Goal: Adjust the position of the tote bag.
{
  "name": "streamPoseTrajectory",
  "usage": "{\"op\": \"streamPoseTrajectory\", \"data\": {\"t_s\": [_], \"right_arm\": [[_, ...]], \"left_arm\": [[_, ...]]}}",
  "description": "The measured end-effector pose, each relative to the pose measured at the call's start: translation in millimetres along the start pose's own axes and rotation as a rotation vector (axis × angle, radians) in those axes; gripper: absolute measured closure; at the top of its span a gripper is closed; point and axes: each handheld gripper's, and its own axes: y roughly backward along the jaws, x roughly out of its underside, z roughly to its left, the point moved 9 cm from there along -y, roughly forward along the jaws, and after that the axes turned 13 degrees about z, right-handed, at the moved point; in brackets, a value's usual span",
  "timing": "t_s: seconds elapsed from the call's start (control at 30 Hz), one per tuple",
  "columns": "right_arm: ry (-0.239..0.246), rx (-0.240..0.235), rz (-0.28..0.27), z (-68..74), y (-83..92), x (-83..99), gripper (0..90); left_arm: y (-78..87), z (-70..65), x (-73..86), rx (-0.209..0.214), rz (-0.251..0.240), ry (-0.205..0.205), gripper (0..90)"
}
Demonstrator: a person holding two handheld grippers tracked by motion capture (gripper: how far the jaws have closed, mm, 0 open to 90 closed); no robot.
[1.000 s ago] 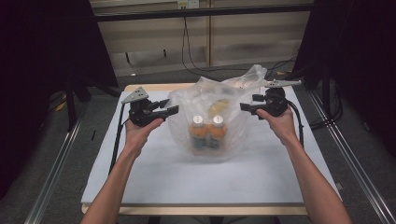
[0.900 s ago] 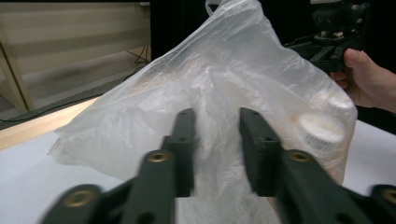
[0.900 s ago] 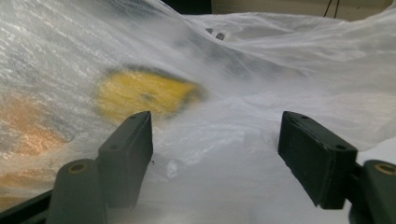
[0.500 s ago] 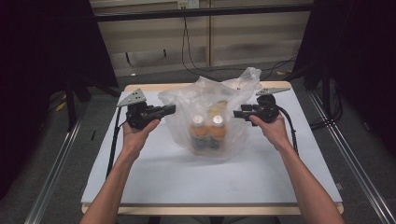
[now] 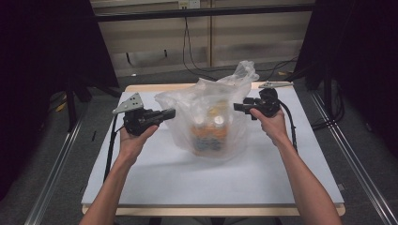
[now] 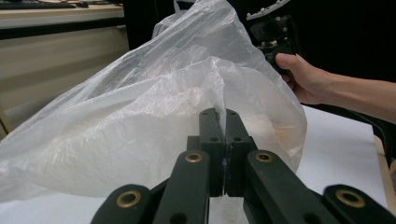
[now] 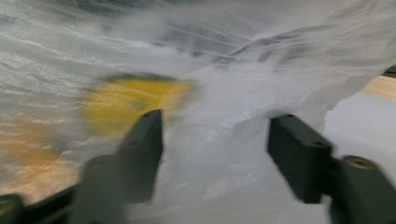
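A clear plastic bag (image 5: 206, 101) stands mid-table holding several bottles (image 5: 210, 130) with orange labels and pale caps. My left gripper (image 5: 170, 112) meets the bag's left side. In the left gripper view its jaws (image 6: 225, 114) are shut on a fold of the bag's film (image 6: 140, 116). My right gripper (image 5: 238, 107) reaches the bag's right side. In the blurred right gripper view its jaws (image 7: 217, 126) stand apart and have just been closing, with bag film (image 7: 224, 70) between them and no pad pressing it. A yellow shape (image 7: 135, 102) shows through the film.
The white table top (image 5: 187, 178) has a wooden front edge. Black curtains flank both sides, and cables (image 5: 187, 51) hang behind the table. Metal rails (image 5: 356, 173) run along the floor left and right. The right hand (image 6: 303, 79) appears in the left gripper view.
Both grippers have moved inward onto the bag. The left jaws have shut on its left edge, and the bag's top now stands taller. The right gripper has shifted left to the bag.
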Motion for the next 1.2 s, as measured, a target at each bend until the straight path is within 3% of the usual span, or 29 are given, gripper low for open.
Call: {"op": "streamPoseTrajectory", "data": {"t_s": [0.17,0.4,0.43,0.5,0.6,0.67,0.73,0.77,0.87,0.9,1.03,1.2], "right_arm": [[0.035,-0.01,-0.002,8.0,-2.3,0.3,90.0],[0.05,0.003,-0.019,10.3,6.7,-4.5,90.0],[0.04,0.022,-0.034,6.5,13.1,-5.6,90.0],[0.03,0.04,-0.042,1.4,15.1,-5.6,63.4],[-0.001,0.038,-0.032,-1.8,11.9,-4.9,40.0],[-0.007,0.028,-0.032,-1.2,10.5,-5.0,37.3],[-0.02,0.023,-0.022,-0.3,2.6,-4.7,27.3],[-0.024,0.023,-0.02,-0.4,0.4,-4.5,27.0],[-0.032,0.003,-0.026,1.6,-3.1,-4.9,27.0],[-0.023,0.001,-0.023,3.0,-5.0,-4.8,37.4],[-0.012,-0.041,-0.056,9.6,-3.3,-9.2,64.7],[0.018,-0.071,-0.044,18.4,-6.5,-9.8,85.4]], "left_arm": [[1.3,0.5,0.4,-0.006,0.002,-0.006,89.6],[2.1,-3.7,0.5,0.003,-0.002,-0.013,89.6],[1.9,-6.2,-0.1,0.017,-0.011,-0.011,89.6],[2.5,-11.4,0.2,0.017,-0.007,-0.025,89.6],[5.3,-18.5,0.9,0.03,-0.013,-0.043,89.6],[5.9,-21.4,1.6,0.044,-0.016,-0.051,89.7],[6.1,-23.9,3.3,0.039,-0.007,-0.062,89.7],[6.1,-28.9,3.9,0.059,-0.015,-0.067,89.7],[7.6,-31.8,5.3,0.064,-0.01,-0.084,89.7],[8.5,-33.4,6.7,0.067,-0.004,-0.091,89.8],[10.4,-36.1,9.2,0.088,-0.01,-0.097,89.8],[15.3,-42.1,16.5,0.105,-0.009,-0.106,89.8]]}}
